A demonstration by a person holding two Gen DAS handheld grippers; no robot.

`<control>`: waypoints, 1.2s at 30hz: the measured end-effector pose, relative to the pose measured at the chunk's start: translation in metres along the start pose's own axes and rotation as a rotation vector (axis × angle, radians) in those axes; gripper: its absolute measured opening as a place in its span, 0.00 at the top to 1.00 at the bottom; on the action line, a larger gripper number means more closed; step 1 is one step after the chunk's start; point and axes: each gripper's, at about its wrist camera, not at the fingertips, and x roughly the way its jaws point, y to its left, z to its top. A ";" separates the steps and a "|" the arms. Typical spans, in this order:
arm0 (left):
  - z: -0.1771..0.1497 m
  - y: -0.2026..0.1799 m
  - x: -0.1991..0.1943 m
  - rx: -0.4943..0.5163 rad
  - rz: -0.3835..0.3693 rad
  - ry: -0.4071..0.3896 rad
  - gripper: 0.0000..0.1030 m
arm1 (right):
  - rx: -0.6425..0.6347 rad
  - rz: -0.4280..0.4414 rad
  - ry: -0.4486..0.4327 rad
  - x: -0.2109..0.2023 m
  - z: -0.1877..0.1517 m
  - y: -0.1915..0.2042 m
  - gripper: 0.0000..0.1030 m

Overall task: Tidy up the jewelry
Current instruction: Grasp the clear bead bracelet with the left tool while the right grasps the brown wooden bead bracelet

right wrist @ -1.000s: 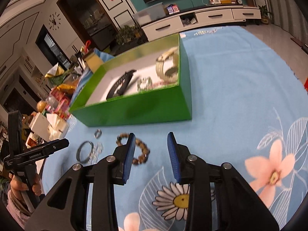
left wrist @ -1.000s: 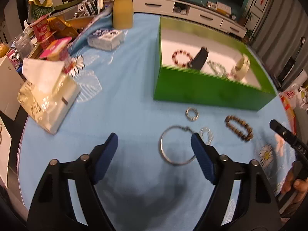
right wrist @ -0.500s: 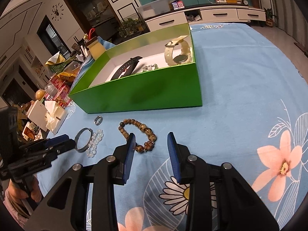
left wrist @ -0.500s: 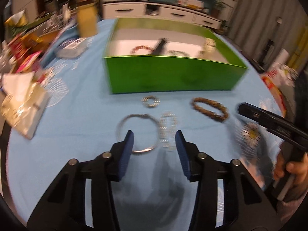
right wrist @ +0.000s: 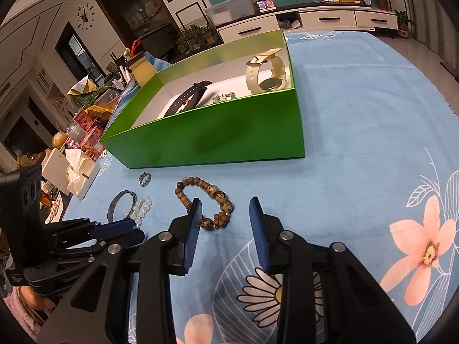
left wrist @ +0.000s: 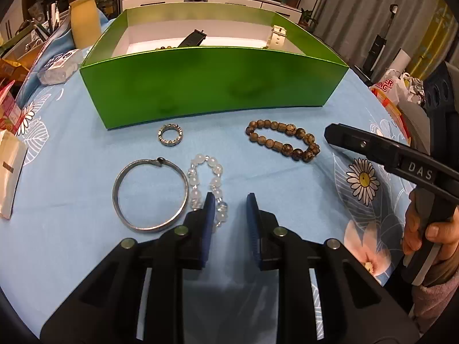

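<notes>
Glassy round beads (left wrist: 204, 178) beside smooth metal bangle (left wrist: 150, 194); both grippers (left wrist: 230, 200) (right wrist: 224, 207) narrowly parted, empty

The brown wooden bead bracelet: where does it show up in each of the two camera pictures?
Left wrist view: brown wooden bead bracelet lies right of centre, on the blue cloth.
Right wrist view: it lies left of centre, partly behind the right gripper's left finger.
Shared landmark: green cardboard box behind it.

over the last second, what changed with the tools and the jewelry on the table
The left tool narrowed its jaws and closed in on the clear bead bracelet; it grips nothing yet. The right tool opened wider beside the brown bead bracelet. Nothing was picked up or released. The silver bangle, small ring and green box lie as before.
</notes>
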 end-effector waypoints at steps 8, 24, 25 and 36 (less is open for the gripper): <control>0.005 0.000 0.003 0.018 0.019 -0.005 0.93 | -0.024 -0.014 0.033 0.016 0.002 0.005 0.66; 0.020 0.035 -0.037 -0.186 -0.158 -0.103 0.93 | -0.167 -0.108 -0.008 0.016 0.004 0.024 0.90; 0.020 0.037 -0.040 -0.196 -0.164 -0.109 0.93 | -0.172 -0.106 -0.020 0.012 0.005 0.027 0.90; 0.023 0.045 -0.072 -0.228 -0.182 -0.169 0.93 | -0.214 -0.036 -0.184 -0.047 0.025 0.055 0.90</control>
